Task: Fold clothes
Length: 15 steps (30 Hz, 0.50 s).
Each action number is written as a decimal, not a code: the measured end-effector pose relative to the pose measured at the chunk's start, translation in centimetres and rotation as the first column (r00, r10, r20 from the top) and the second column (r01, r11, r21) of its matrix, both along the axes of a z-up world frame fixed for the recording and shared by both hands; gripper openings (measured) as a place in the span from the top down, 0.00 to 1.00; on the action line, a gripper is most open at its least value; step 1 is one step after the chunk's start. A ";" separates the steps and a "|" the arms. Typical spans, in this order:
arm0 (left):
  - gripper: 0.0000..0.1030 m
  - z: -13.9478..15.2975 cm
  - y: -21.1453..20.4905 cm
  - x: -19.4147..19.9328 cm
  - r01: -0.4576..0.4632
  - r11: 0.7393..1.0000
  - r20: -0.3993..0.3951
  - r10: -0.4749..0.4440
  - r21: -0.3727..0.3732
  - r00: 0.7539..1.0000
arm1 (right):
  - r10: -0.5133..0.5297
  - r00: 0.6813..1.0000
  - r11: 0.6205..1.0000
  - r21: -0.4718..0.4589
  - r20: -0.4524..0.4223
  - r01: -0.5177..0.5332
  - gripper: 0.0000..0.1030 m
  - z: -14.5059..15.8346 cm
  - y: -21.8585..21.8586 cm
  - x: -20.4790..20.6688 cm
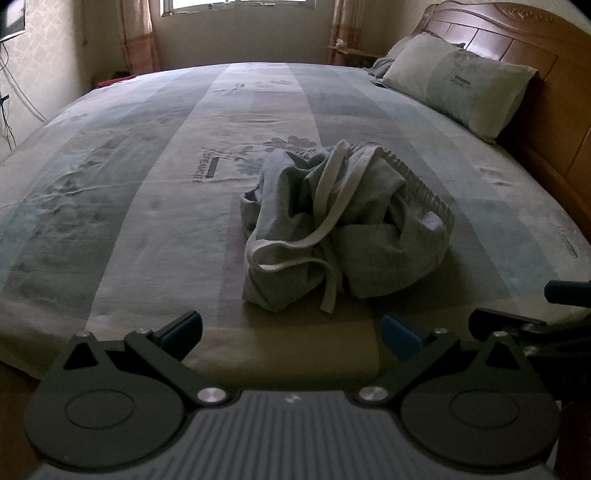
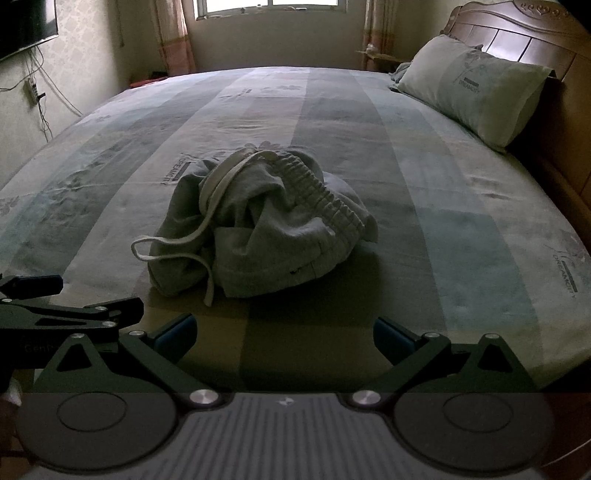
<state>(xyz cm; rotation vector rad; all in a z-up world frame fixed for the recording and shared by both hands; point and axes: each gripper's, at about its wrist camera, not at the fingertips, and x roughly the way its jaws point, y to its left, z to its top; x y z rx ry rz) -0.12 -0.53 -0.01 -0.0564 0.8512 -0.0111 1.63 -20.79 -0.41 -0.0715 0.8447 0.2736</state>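
A crumpled grey garment (image 1: 332,221) with a ribbed elastic waistband (image 1: 421,184) and a long white drawstring (image 1: 325,206) lies in a heap on the bed. It also shows in the right wrist view (image 2: 266,229). My left gripper (image 1: 291,336) is open and empty, hovering over the bed's near edge, just short of the heap. My right gripper (image 2: 284,338) is open and empty, also short of the heap, to the right of the left one. The left gripper's fingers (image 2: 33,286) show at the left edge of the right wrist view.
The bed (image 1: 129,184) has a striped floral sheet. A pillow (image 1: 458,81) leans on the wooden headboard (image 1: 517,37) at the far right. A window (image 1: 236,5) and curtains are beyond the bed. Cables hang on the left wall (image 2: 37,96).
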 end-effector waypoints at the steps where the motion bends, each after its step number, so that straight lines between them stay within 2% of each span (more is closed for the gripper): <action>1: 0.01 0.0 0.0 0.0 0.000 1.000 0.000 0.000 0.001 1.000 | 0.000 1.000 1.000 0.001 0.000 0.000 0.00 0.0 0.0 0.0; 15: 0.01 -0.1 0.0 0.0 -0.005 1.000 0.001 0.005 0.001 1.000 | -0.001 1.000 1.000 0.005 -0.002 0.001 0.00 -0.1 0.0 -0.1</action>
